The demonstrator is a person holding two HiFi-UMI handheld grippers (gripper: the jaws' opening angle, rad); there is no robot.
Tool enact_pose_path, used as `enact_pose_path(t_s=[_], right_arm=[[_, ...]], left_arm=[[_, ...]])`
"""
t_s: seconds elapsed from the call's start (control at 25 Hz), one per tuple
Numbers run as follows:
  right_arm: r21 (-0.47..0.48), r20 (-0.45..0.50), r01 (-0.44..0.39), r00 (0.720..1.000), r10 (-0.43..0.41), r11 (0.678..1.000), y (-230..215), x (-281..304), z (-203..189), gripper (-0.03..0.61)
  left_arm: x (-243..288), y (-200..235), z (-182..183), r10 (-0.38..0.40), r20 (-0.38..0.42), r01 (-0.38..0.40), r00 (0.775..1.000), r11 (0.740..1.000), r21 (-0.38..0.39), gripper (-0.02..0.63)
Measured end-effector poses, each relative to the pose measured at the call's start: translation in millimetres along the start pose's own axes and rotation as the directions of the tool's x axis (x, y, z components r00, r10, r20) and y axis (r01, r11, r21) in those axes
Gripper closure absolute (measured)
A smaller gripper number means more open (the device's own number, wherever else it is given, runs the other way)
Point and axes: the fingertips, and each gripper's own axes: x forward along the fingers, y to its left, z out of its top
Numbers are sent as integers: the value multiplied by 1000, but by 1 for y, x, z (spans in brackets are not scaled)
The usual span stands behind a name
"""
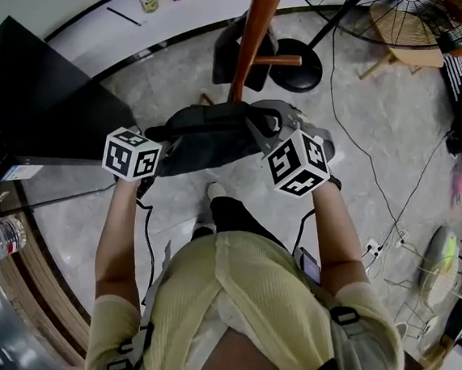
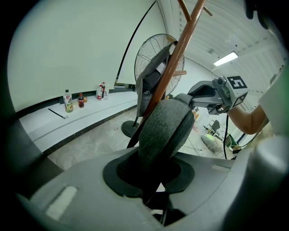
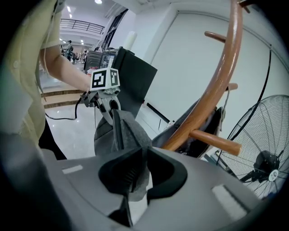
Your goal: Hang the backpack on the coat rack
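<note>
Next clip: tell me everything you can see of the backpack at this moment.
The backpack is dark grey woven fabric with a padded shoulder strap. It is held in the air by both grippers: the left gripper clamps the padded strap, the right gripper a fold of grey fabric. It is close before the wooden coat rack, on no peg yet; whether it touches the pole is unclear.

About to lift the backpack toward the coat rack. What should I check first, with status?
1. Left gripper shut on shoulder strap: ok.
2. Right gripper shut on backpack: ok.
3. Backpack near coat rack pole: ok.
4. Bare peg within sight of right gripper: ok.
5. Shoulder strap hooked on a peg: not ok.
6. Hanging bag on the rack clear of the path: cannot tell.
</note>
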Motion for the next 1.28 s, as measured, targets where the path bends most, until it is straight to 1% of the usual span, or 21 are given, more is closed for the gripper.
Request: enact_pose_path(t_s=[0.12, 0.24, 0.48, 0.68, 0.8, 1.08, 1.28], right_arm=[[-13, -24, -25, 999, 25, 1000, -3, 2, 2, 532], [-4, -44, -51, 998, 51, 999, -5, 5, 2, 532], [12, -65, -71, 995, 71, 997, -7, 12, 2, 532], [-12, -106, -67, 992, 65, 998, -9, 22, -5, 531], [-6, -113, -73, 991, 72, 997, -8, 27, -8, 529], [9, -124, -42, 991, 43, 999, -15, 37, -15, 531], [43, -121, -16, 992, 21, 999, -22, 44, -20, 531]], left_arm=[[-2, 1, 2, 3, -12, -3, 1000, 1000, 6, 551], [-1, 4, 4, 6, -25, -6, 1000, 1000, 14, 551], [3, 13, 5, 1, -30, -1, 1000, 1000, 15, 549], [13, 20, 3, 10, -47, -10, 999, 1000, 10, 549], [17, 23, 0, 6, -49, -6, 999, 1000, 8, 549], [28, 29, -1, 15, -38, -15, 999, 1000, 3, 548], [39, 33, 0, 24, -23, -24, 999, 1000, -7, 548]])
